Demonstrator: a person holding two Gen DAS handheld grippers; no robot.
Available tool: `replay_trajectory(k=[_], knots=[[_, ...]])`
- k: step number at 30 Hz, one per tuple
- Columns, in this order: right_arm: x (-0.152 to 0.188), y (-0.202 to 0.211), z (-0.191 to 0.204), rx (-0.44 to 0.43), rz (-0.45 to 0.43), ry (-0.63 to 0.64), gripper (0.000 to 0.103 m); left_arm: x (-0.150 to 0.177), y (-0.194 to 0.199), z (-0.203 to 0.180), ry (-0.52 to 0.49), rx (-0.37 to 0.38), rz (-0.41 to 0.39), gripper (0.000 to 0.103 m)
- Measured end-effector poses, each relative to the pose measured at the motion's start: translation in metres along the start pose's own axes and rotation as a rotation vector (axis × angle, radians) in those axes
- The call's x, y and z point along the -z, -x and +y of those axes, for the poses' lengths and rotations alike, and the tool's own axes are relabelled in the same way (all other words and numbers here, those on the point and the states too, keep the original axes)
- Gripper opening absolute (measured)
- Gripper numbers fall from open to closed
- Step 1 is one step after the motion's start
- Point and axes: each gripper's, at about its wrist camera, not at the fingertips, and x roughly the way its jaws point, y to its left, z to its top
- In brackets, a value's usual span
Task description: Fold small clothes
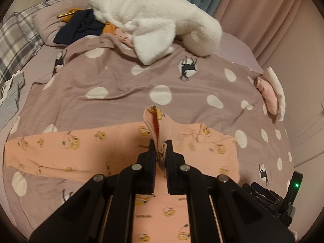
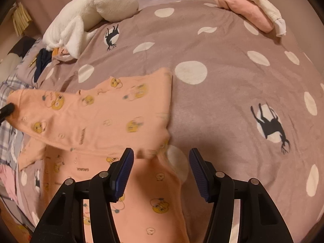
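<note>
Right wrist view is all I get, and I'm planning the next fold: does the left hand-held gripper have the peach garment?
Observer: Yes. The left hand-held gripper is shut on a pinched ridge of the peach garment.
Operator: Which part is pinched?
Observer: A raised fold running up to the neck opening, mid-garment.
Operator: And the far sleeve?
Observer: The left sleeve lies flat, stretched out across the spotted blanket.
Operator: Mine is free?
Observer: Yes, the right hand-held gripper is open, holding nothing.
</note>
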Motion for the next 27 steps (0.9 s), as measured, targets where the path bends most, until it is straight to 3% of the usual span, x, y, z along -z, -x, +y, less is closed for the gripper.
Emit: replay_trajectory(k=[4, 6, 16, 27], knots=[[-0.001, -0.013, 0.01, -0.009, 0.033, 0.012, 0.035, 0.002, -0.001, 0.019, 0.018, -0.027, 0.01, 0.007], [-0.001, -0.019, 0.016, -0.009, 0.042, 0.026, 0.033, 0.004, -0.004, 0.028, 0.019, -0.04, 0.025, 0.007], [-0.002, -0.044, 0.022, 0.079, 0.092, 0.053, 0.033, 0.022, -0.029, 0.063, 0.044, -0.105, 0.103, 0.007], [0.001, -0.051, 0.019, 0.093, 0.111, 0.056, 0.033, 0.041, -0.06, 0.087, 0.063, -0.144, 0.177, 0.007]])
